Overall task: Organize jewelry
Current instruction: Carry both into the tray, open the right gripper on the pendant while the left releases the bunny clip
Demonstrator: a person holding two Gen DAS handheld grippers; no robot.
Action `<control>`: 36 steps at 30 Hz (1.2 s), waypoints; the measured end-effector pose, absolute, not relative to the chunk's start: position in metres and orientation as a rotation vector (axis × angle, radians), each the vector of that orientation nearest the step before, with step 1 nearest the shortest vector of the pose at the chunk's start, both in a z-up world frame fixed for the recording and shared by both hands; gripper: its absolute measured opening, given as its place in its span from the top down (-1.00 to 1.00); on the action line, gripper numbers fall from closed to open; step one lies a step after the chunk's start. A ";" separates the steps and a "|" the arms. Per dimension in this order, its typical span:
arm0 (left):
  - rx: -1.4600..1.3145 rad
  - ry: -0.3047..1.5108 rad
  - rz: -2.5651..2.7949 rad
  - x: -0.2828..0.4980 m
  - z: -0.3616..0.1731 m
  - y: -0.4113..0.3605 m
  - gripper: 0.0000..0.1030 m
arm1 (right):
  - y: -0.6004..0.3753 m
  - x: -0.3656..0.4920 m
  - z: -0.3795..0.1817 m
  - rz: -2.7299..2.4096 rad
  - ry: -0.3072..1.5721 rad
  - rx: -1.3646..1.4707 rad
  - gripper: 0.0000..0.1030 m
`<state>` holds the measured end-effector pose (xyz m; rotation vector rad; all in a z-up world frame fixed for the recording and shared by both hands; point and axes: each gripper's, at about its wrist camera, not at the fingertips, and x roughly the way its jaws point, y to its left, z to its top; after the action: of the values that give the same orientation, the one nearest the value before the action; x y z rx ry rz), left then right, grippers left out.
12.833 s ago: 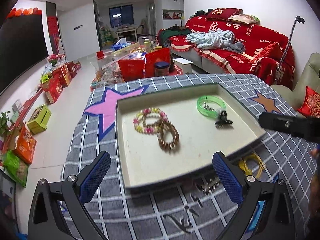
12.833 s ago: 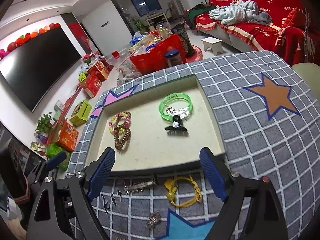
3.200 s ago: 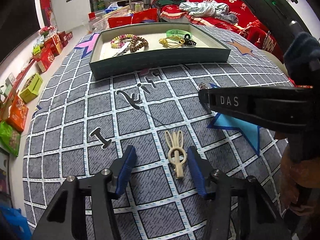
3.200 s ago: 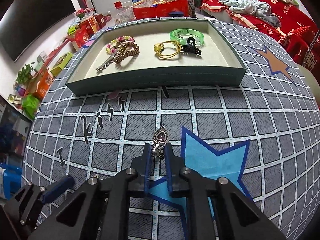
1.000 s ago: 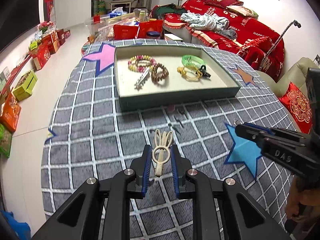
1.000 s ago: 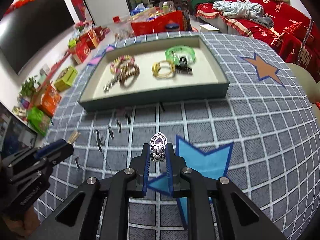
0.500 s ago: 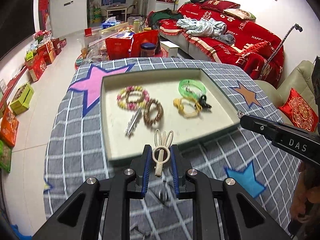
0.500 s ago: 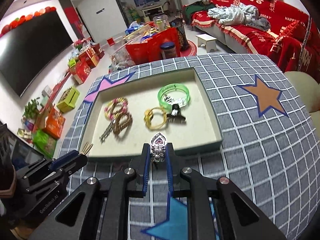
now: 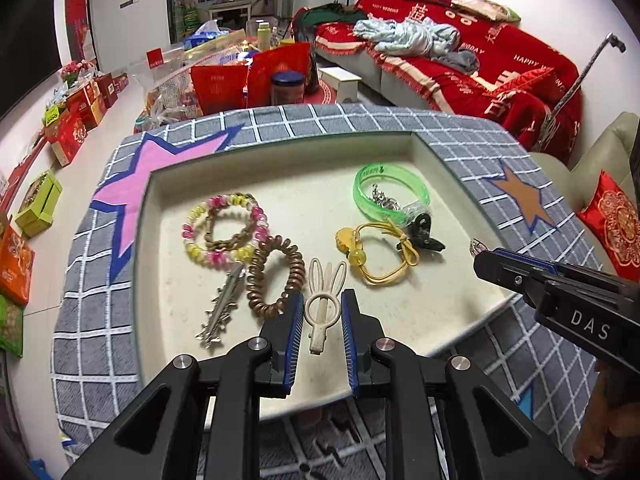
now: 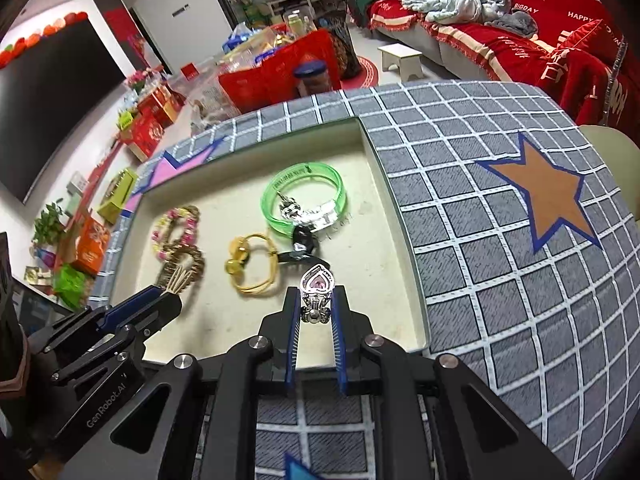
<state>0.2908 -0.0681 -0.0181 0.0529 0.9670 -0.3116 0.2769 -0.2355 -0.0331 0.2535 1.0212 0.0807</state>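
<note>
My left gripper (image 9: 321,304) is shut on a cream rabbit-ear hair clip (image 9: 322,300), held over the front of the cream-lined jewelry tray (image 9: 440,152). My right gripper (image 10: 316,300) is shut on a silver ring with a pink heart stone (image 10: 316,280), held over the tray's near right part (image 10: 400,216). In the tray lie a pink-yellow bead bracelet (image 9: 224,228), a brown coil band (image 9: 274,276), a silver clip (image 9: 224,304), a yellow hair tie (image 9: 372,252), a green bangle (image 9: 390,192) and a black clip (image 9: 424,236).
The tray sits on a grey checked cloth with a pink star (image 9: 160,172) and an orange star (image 10: 548,196). The right gripper's body (image 9: 568,300) reaches in from the right. A red sofa (image 9: 480,60) and boxes on the floor (image 9: 72,128) lie beyond the table.
Both grippers have moved forward and lower over the tray, each still holding its piece. The tray now fills more of both views.
</note>
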 end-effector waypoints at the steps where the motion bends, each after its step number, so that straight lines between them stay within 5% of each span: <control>1: 0.062 0.968 -0.312 0.292 -0.020 -0.070 0.30 | -0.235 0.279 -0.036 0.082 1.029 0.252 0.68; 21: 0.157 1.011 -0.278 0.301 -0.046 -0.088 0.30 | -0.224 0.296 -0.060 0.064 1.078 0.190 0.65; 26: 0.159 1.008 -0.271 0.300 -0.046 -0.087 0.29 | -0.223 0.294 -0.055 0.083 1.061 0.206 -0.05; 36: 0.135 0.921 -0.239 0.290 -0.027 -0.072 0.29 | -0.237 0.277 -0.026 0.083 0.965 0.301 -0.08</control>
<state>0.2905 -0.0724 -0.0266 0.1353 0.9207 -0.2391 0.2767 -0.2365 -0.0262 0.3009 0.9652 0.0826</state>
